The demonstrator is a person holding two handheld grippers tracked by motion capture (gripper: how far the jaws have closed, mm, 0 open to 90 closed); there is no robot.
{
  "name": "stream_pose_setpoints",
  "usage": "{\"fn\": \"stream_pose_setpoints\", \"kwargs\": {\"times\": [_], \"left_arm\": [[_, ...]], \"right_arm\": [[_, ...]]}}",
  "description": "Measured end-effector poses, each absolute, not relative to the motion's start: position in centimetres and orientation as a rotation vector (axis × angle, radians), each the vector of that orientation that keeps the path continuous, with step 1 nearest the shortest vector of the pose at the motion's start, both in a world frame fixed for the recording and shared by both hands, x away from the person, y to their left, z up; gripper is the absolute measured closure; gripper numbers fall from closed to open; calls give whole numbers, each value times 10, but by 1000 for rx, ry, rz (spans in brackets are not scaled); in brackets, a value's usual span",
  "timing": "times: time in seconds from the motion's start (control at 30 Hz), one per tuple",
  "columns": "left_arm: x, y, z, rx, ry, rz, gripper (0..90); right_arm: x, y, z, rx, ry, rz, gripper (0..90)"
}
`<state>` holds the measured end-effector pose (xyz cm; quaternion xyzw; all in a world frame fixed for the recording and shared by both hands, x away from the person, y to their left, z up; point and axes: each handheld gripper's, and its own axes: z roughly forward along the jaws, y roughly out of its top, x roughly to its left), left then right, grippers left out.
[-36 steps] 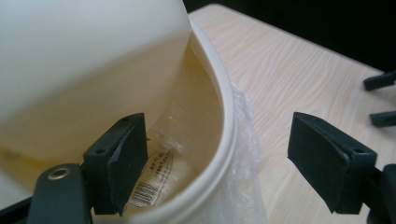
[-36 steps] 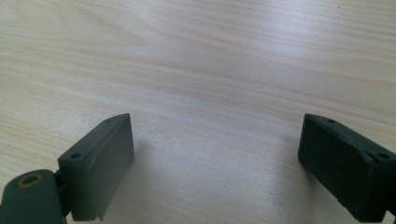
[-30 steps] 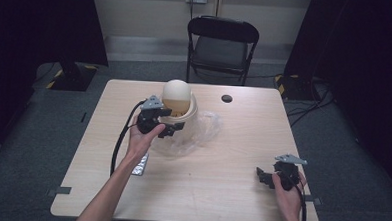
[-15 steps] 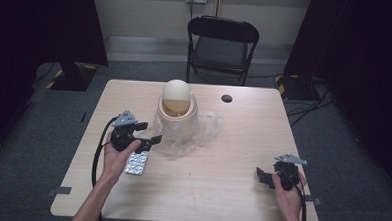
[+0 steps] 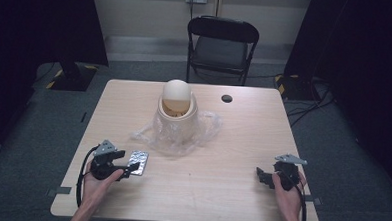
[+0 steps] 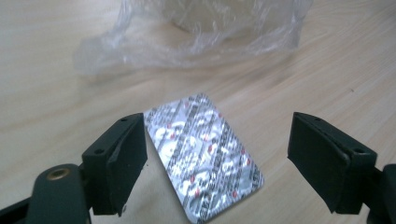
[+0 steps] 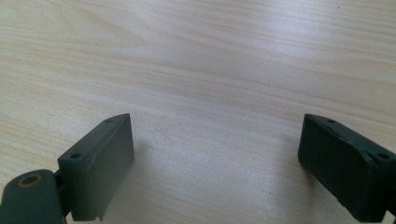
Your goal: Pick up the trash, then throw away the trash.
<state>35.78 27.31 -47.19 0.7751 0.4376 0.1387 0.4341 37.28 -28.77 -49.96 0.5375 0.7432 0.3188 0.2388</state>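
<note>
The pale rectangular wooden table (image 5: 232, 142) fills the middle of the high view, its near edge low in the frame. Wide bare wood lies between the two hands, and the whole right half of the top is open except for a small round black disc (image 5: 226, 98) near the far edge.

The left gripper (image 5: 124, 166) sits at the lower left of that view, held in the person's left hand (image 5: 98, 179) close to the near-left corner. Its jaws stand wide apart, and in the left gripper view a shiny silver foil blister pack (image 6: 203, 151) lies flat on the wood between them, nearer the left jaw, with neither jaw closed on it. Its lower end is cut off by the frame edge.

The right gripper (image 5: 261, 176) rests at the lower right, near the right edge, jaws spread wide over bare wood.

At upper centre stands a cream cylindrical container (image 5: 177, 117) with a rounded cream dome (image 5: 177, 90) at its top; what is inside cannot be made out. Crumpled clear plastic film (image 5: 205, 133) spreads around its base.

A black folding chair (image 5: 222, 46) stands beyond the far edge.
</note>
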Motion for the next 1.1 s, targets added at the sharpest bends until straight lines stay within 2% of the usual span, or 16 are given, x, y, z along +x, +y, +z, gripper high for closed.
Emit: {"fn": "stream_pose_setpoints", "kwargs": {"times": [0.17, 0.33, 0.47, 0.83, 0.93, 1.03, 1.1], "left_arm": [[359, 274, -486, 1971, 1113, 285, 191], [360, 271, -490, 1980, 1138, 329, 174], [363, 266, -496, 1996, 1151, 297, 169], [364, 243, -501, 2087, 1105, 484, 152], [364, 246, -500, 2075, 1119, 487, 205], [365, 254, -499, 2065, 1114, 493, 338], [363, 255, -499, 2062, 1119, 489, 338]], "right_arm": [[373, -288, -500, 1472, 2035, 873, 97], [373, -288, -500, 1472, 2036, 873, 97], [373, -288, -500, 1471, 2039, 874, 96], [374, -288, -500, 1467, 2039, 873, 95], [374, -288, -500, 1465, 2041, 873, 95], [374, -288, -500, 1464, 2040, 872, 95], [374, -288, -500, 1464, 2040, 872, 95]]}}
